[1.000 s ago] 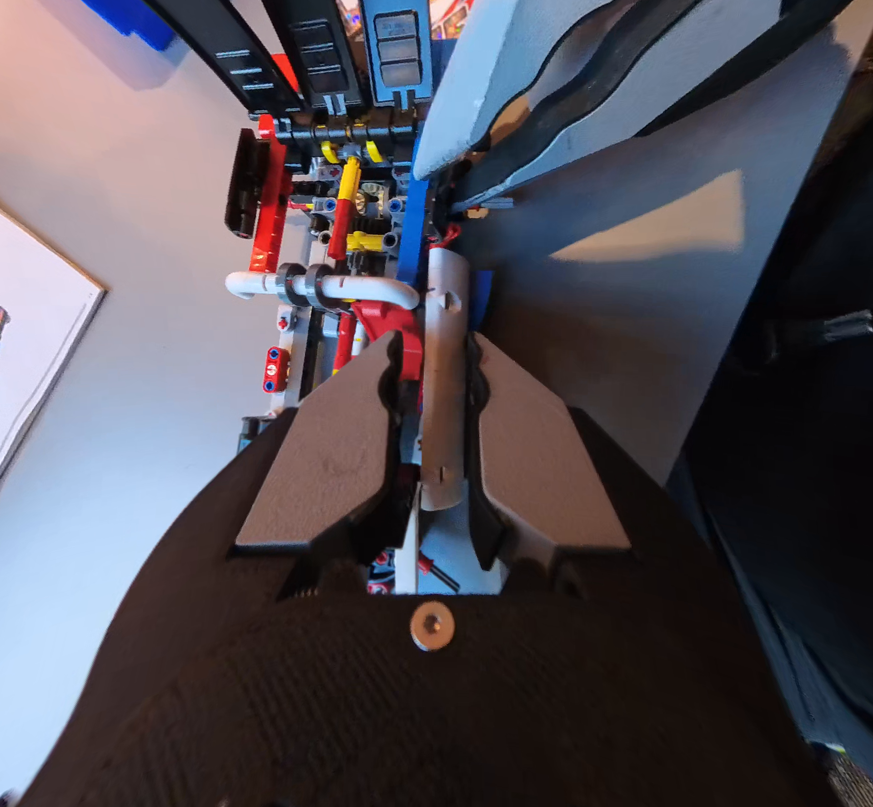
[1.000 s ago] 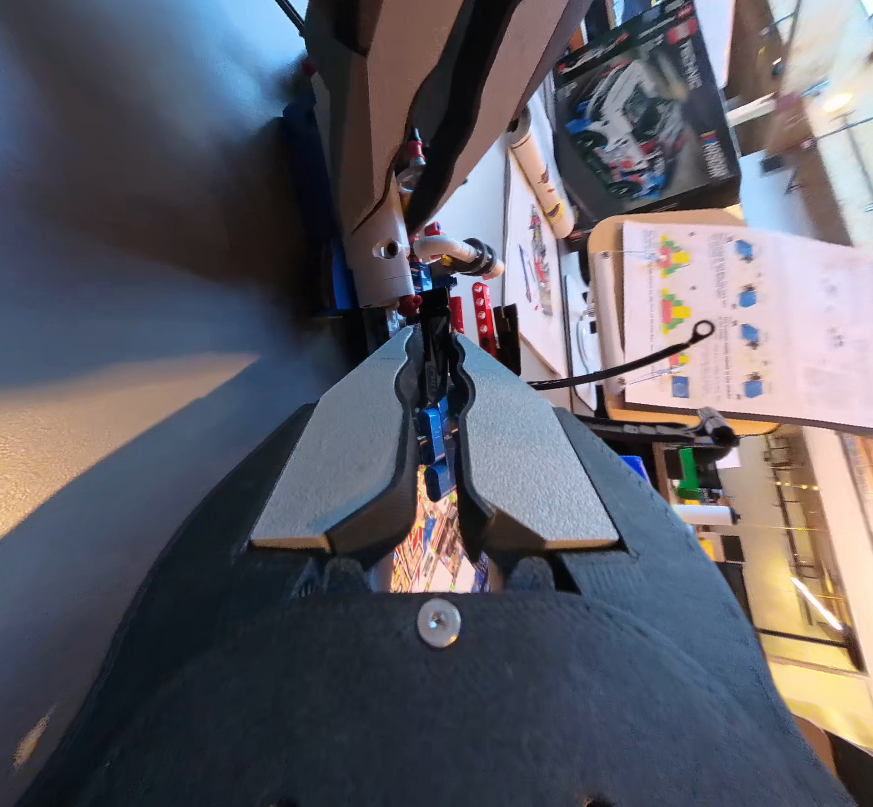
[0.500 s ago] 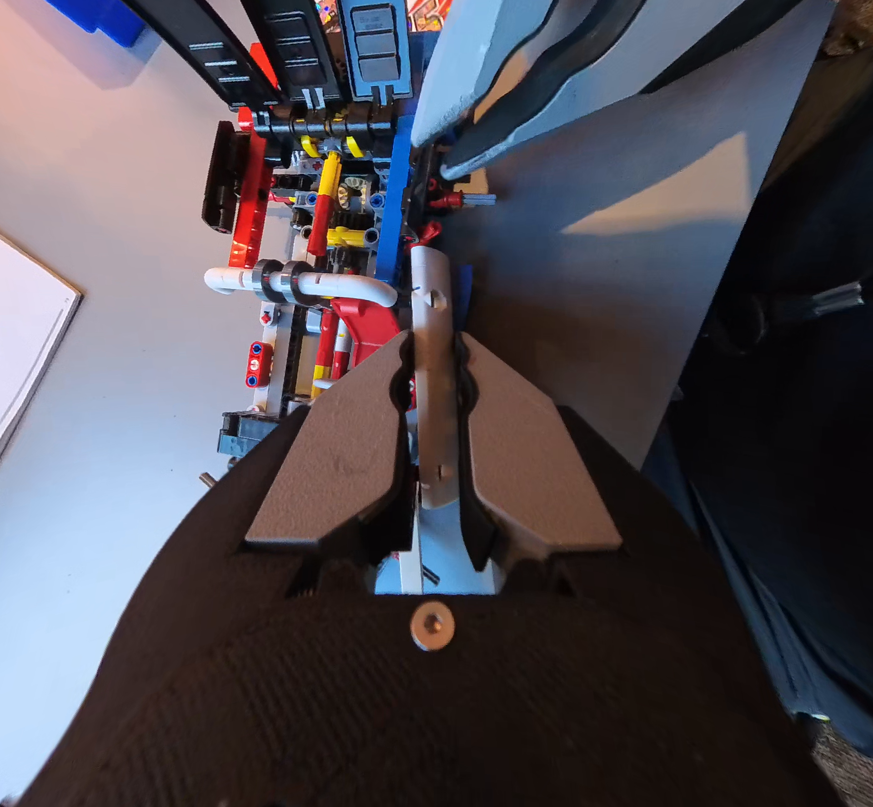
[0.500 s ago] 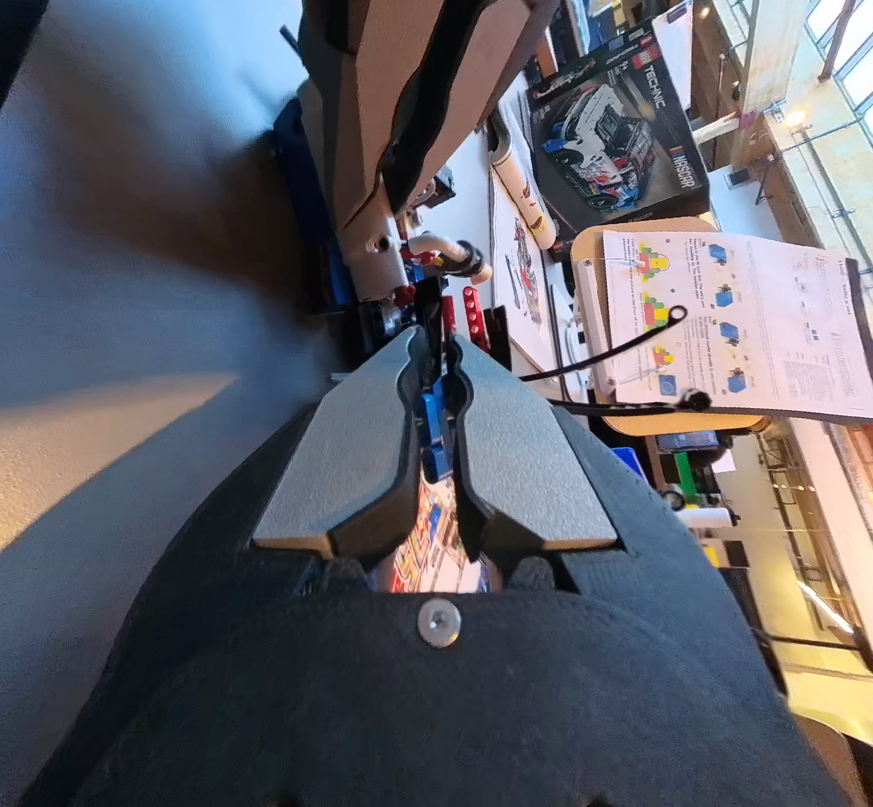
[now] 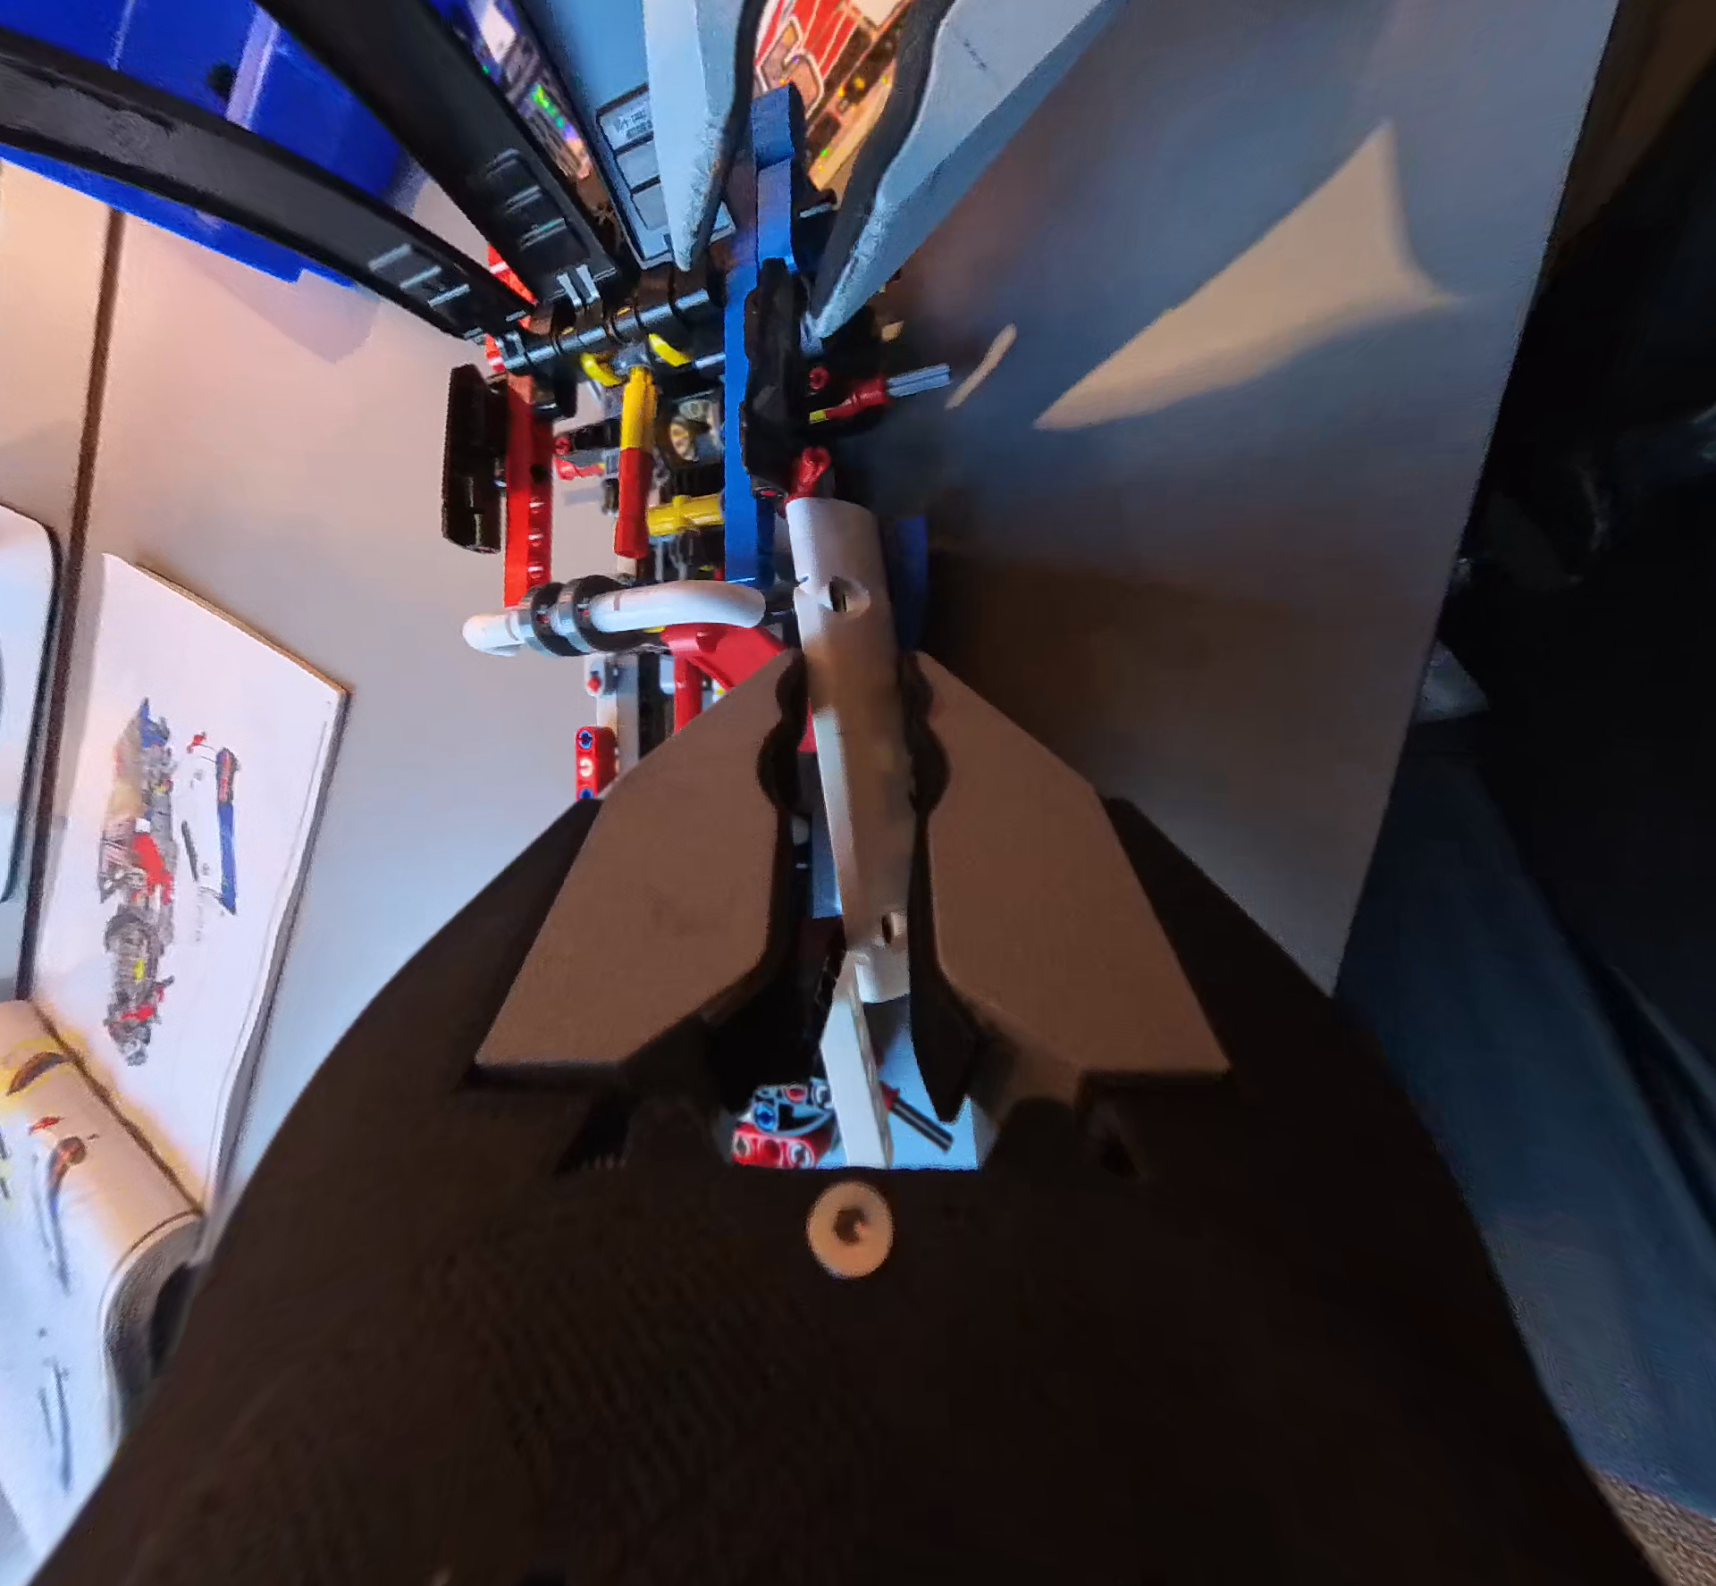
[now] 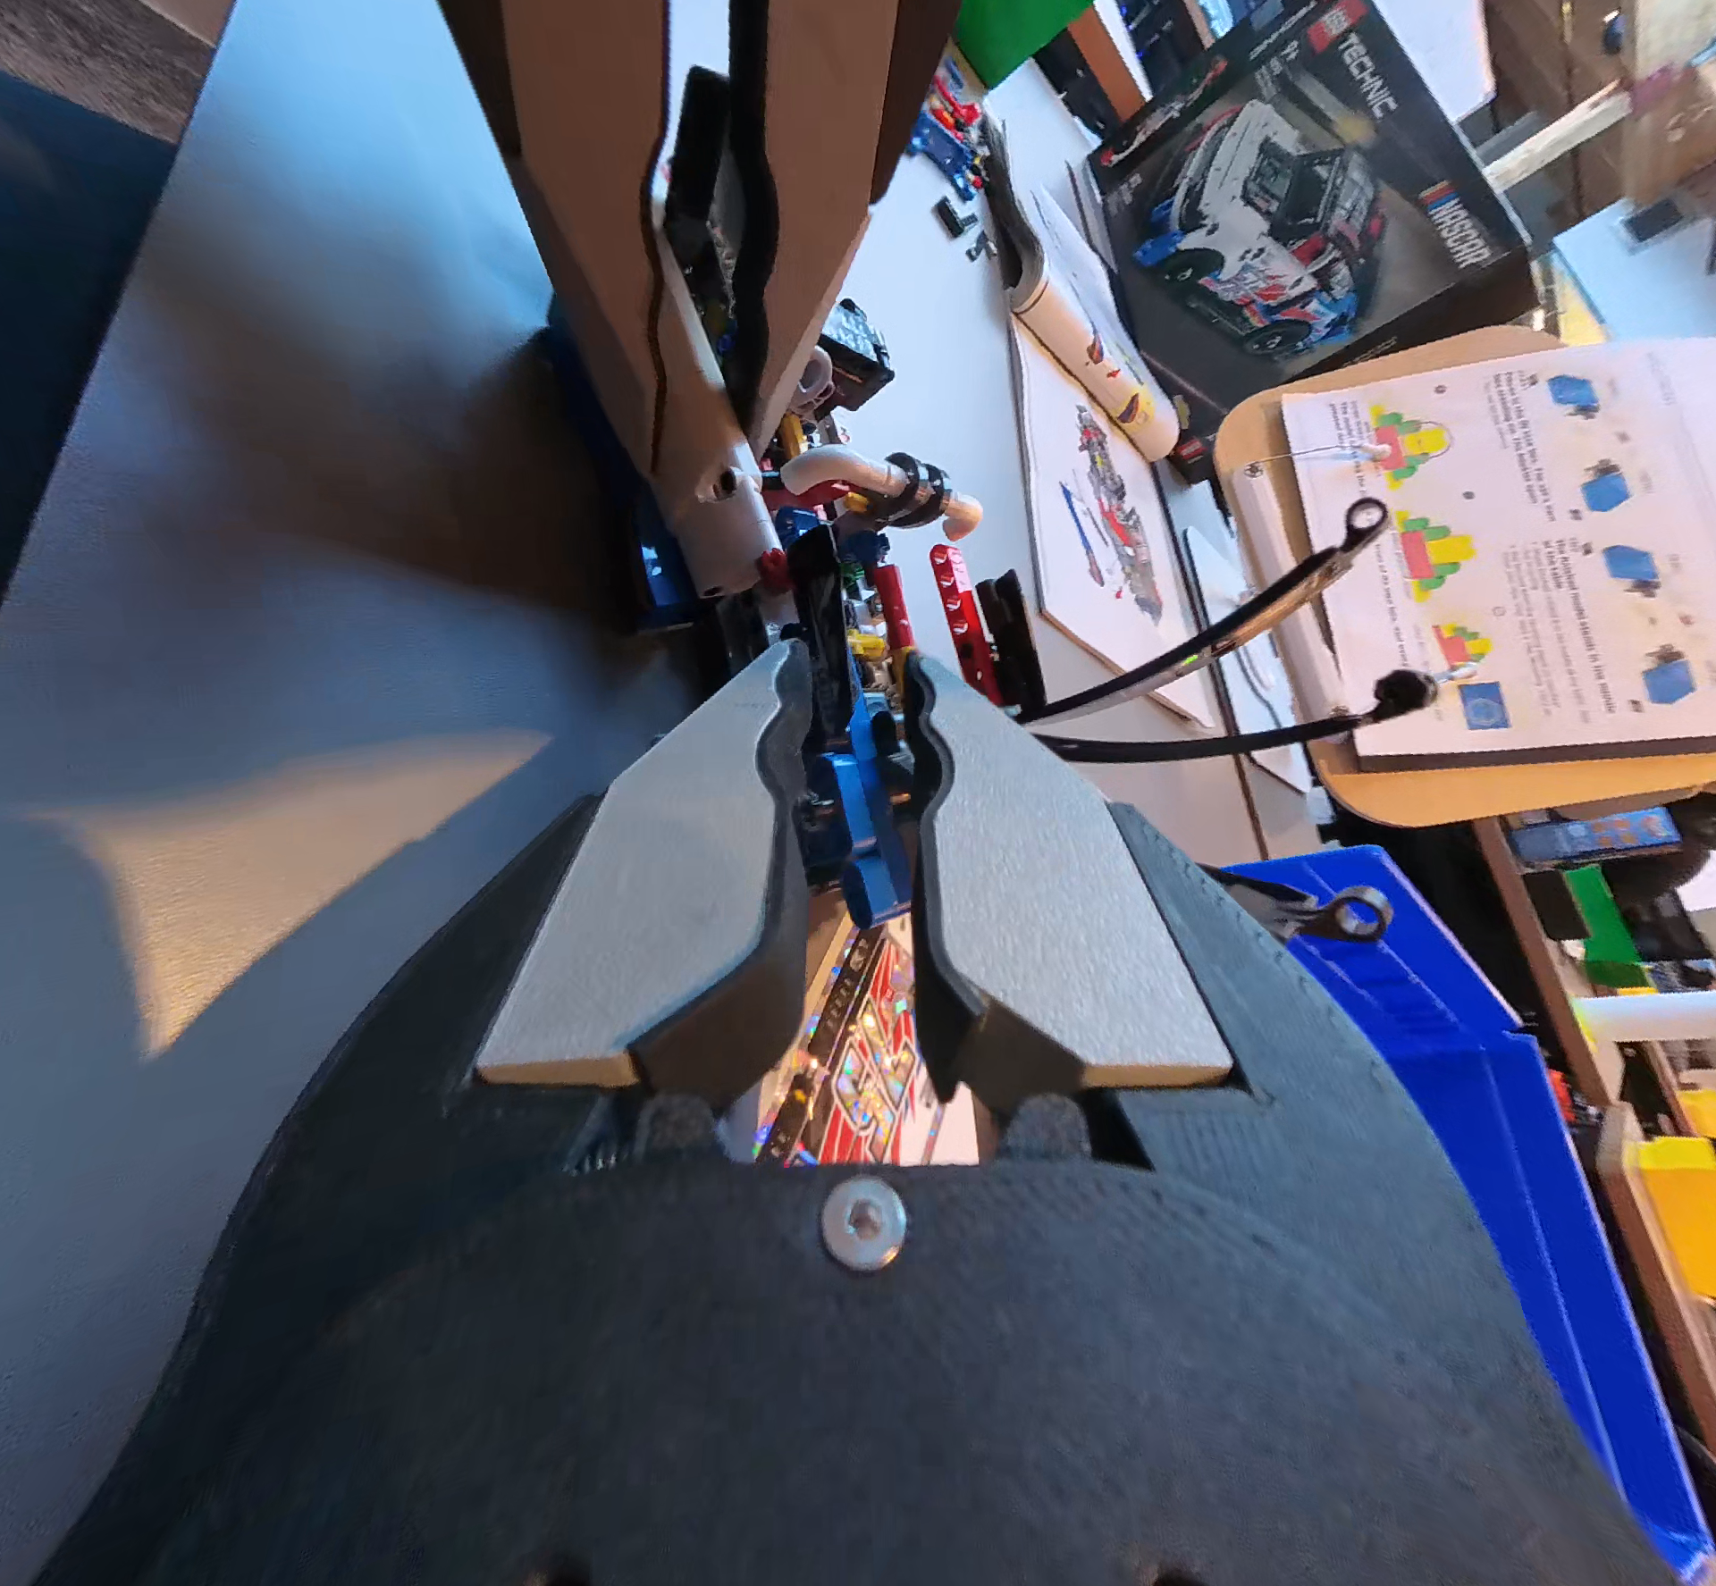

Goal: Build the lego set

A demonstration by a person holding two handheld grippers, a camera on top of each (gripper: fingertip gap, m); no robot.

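Note:
The half-built lego car frame [image 5: 650, 483] of red, yellow, blue and white parts is held between both grippers above the table. My left gripper [image 5: 850, 678] is shut on the frame's long white panel [image 5: 840, 613]. My right gripper [image 6: 850, 673] is shut on the frame's other end, on a blue and black beam [image 6: 859, 789]. In the left wrist view the right gripper's grey fingers [image 5: 1003, 56] clamp the blue beam [image 5: 747, 390] at the top. In the right wrist view the left gripper's fingers [image 6: 576, 149] hold the white panel [image 6: 734, 520].
An open instruction booklet [image 5: 186, 817] lies on the white table [image 5: 306, 474] at left, also in the right wrist view [image 6: 1096, 520]. A blue bin [image 6: 1449, 1031], the dark set box [image 6: 1300, 177], a printed sheet on a wooden board [image 6: 1504, 557] and loose parts [image 6: 956, 140] lie beyond. There is about 7 cm between the tips of the two grippers.
Both grippers have turned with the frame still held. The booklet has come into the left wrist view, and the right wrist view now shows the blue bin and more of the table.

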